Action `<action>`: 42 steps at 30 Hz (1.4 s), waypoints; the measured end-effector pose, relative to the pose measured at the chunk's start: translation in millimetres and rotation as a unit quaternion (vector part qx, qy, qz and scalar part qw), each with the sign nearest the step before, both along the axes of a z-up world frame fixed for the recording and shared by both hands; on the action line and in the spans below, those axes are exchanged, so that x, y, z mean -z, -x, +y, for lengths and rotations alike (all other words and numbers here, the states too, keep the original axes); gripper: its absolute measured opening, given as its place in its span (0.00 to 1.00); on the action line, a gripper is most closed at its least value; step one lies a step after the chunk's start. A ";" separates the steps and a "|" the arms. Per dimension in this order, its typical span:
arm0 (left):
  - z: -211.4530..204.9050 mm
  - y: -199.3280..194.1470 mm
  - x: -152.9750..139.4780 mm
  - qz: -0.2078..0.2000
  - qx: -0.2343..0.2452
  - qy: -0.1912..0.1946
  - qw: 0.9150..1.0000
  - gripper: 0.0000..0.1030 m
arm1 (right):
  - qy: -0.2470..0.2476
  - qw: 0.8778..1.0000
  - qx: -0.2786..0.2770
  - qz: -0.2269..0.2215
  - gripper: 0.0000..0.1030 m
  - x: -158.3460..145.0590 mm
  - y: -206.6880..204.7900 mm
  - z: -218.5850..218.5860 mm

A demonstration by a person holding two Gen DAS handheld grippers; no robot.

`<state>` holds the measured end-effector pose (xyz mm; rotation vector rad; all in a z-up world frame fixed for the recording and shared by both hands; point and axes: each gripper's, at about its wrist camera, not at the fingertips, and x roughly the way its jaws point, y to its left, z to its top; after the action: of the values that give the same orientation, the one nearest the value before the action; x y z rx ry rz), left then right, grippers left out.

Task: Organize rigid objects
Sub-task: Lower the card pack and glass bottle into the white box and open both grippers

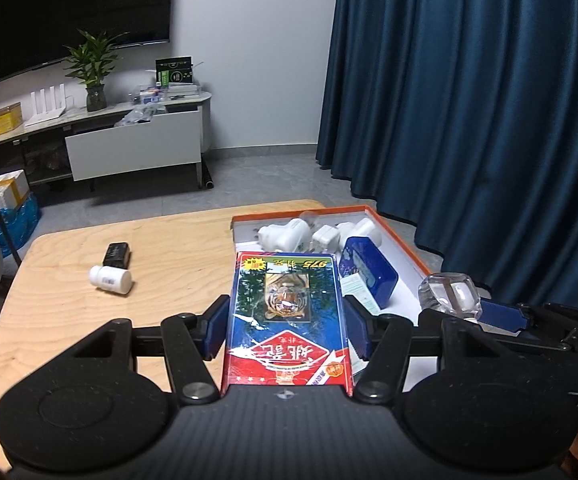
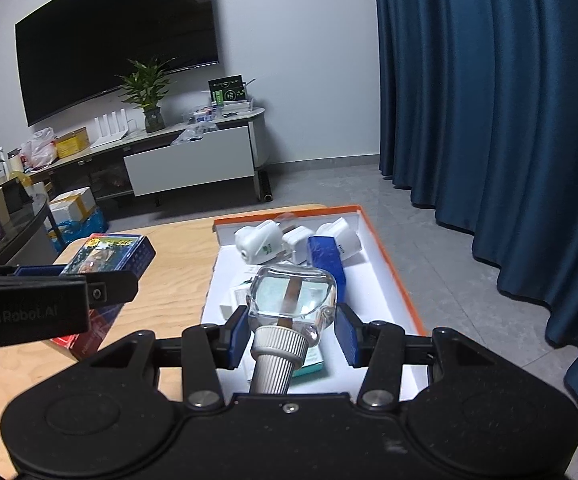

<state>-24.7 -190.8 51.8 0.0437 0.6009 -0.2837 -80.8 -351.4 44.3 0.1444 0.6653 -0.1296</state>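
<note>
My left gripper (image 1: 285, 330) is shut on a blue and red card box (image 1: 285, 300) with a tiger picture, held over the wooden table (image 1: 89, 320) beside the tray. My right gripper (image 2: 292, 320) is shut on a clear glass bottle (image 2: 291, 292) with a white ribbed cap, its pads pressing on the bottle's sides above the white tray with an orange rim (image 2: 387, 258). That bottle (image 1: 449, 292) also shows at the right of the left wrist view. The card box (image 2: 109, 256) appears at the left of the right wrist view.
The tray (image 1: 403, 238) holds white plug adapters (image 1: 285, 234), a dark blue box (image 1: 369, 274) and a small teal and white box (image 2: 313, 360). A white pill bottle (image 1: 111, 279) and a small black box (image 1: 117, 255) lie on the table's left part. Blue curtains hang to the right.
</note>
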 end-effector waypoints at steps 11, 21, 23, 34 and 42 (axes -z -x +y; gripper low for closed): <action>-16.6 -16.8 5.1 0.009 0.012 -0.001 1.000 0.58 | 0.007 1.000 0.010 0.004 0.54 1.9 -12.6 -16.6; -23.5 -28.0 9.0 0.017 0.015 -0.002 1.000 0.58 | 0.007 1.000 0.012 0.008 0.55 4.8 -27.0 -25.4; -24.3 -30.2 9.4 0.018 0.015 -0.001 1.000 0.58 | 0.007 1.000 0.012 0.008 0.55 5.5 -28.5 -26.8; -32.0 -44.3 10.2 0.021 0.016 0.002 1.000 0.58 | 0.012 1.000 0.010 0.009 0.55 4.4 -49.8 -38.3; -37.8 -55.5 12.9 0.026 0.015 0.004 1.000 0.58 | 0.010 1.000 0.009 0.014 0.55 5.3 -66.0 -47.2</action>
<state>30.8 -228.6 38.9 0.0385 0.6505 -0.3160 -14.8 -398.5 39.0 0.1289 0.6911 -0.1568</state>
